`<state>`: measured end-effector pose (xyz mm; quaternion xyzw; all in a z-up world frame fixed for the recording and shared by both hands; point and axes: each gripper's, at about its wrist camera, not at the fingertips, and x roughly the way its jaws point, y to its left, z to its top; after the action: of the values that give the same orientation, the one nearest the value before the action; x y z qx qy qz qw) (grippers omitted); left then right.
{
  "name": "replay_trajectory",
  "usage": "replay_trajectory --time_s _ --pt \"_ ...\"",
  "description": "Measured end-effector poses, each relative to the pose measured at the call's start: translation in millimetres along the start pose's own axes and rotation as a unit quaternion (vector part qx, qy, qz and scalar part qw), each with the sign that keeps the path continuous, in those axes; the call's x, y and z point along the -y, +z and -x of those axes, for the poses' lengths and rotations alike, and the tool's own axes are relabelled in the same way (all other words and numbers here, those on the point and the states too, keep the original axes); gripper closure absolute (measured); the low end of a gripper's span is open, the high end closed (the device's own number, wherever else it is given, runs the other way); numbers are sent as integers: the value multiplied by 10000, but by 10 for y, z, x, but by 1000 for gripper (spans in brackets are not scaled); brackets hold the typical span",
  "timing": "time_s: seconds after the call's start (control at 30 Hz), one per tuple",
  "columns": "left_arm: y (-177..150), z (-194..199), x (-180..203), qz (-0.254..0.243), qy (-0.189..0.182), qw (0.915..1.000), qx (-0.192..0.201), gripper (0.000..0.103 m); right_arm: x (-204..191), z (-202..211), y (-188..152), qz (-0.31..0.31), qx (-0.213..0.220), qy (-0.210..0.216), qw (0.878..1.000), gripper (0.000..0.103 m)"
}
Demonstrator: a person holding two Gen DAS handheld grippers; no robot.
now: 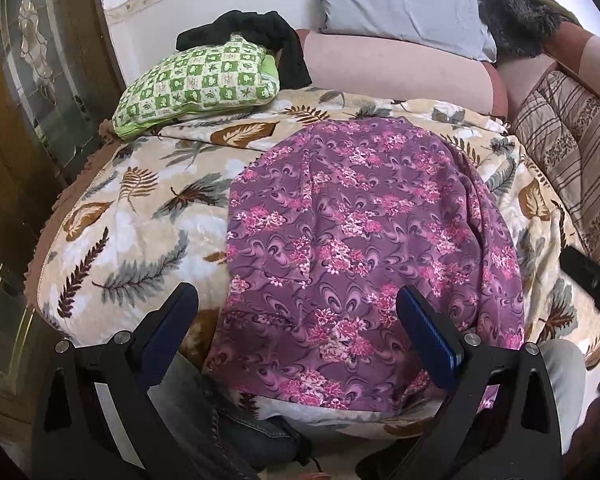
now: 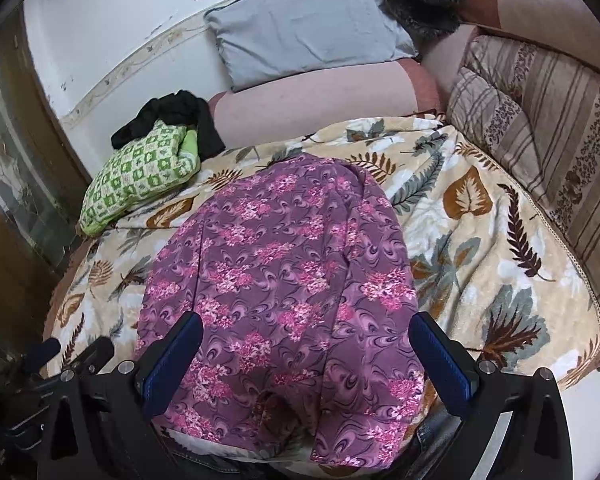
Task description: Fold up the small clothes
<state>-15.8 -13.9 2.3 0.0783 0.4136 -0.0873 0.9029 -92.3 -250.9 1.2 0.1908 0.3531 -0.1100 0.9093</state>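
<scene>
Your purple floral garment [image 1: 356, 240] lies spread, unfolded, in the frame's center on the leaf-print blanket [image 1: 140, 216], its near edge at the bed's front; every fold appears still ahead. Both your left gripper [image 1: 296, 304] and right gripper [image 2: 306, 334] hover spread wide, holding nothing.
</scene>
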Motion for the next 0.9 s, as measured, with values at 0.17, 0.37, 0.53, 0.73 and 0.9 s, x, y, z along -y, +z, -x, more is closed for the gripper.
replay_trajectory --time_s 0.17,0.37,0.53,0.73,0.9 --pt "-9 2 79 -91 -216 9997 -29 3 352 -161 201 -259 -297 137 9991 13" --pt "-4 -83 317 -364 -759 9963 -151 3 600 -672 455 -310 -872 674 9934 20" --pt "5 -508 600 -478 -2097 9752 -514 4 733 -1060 612 -256 -1277 855 9878 27" --pt "-41 -974 1209 -899 -2842 9472 -1185 22 978 -1430 716 -499 -1726 1168 9768 31" --pt "-219 -1273 1669 -1084 -3226 9205 -1917 53 1060 -1848 734 -454 -2137 1216 9682 34"
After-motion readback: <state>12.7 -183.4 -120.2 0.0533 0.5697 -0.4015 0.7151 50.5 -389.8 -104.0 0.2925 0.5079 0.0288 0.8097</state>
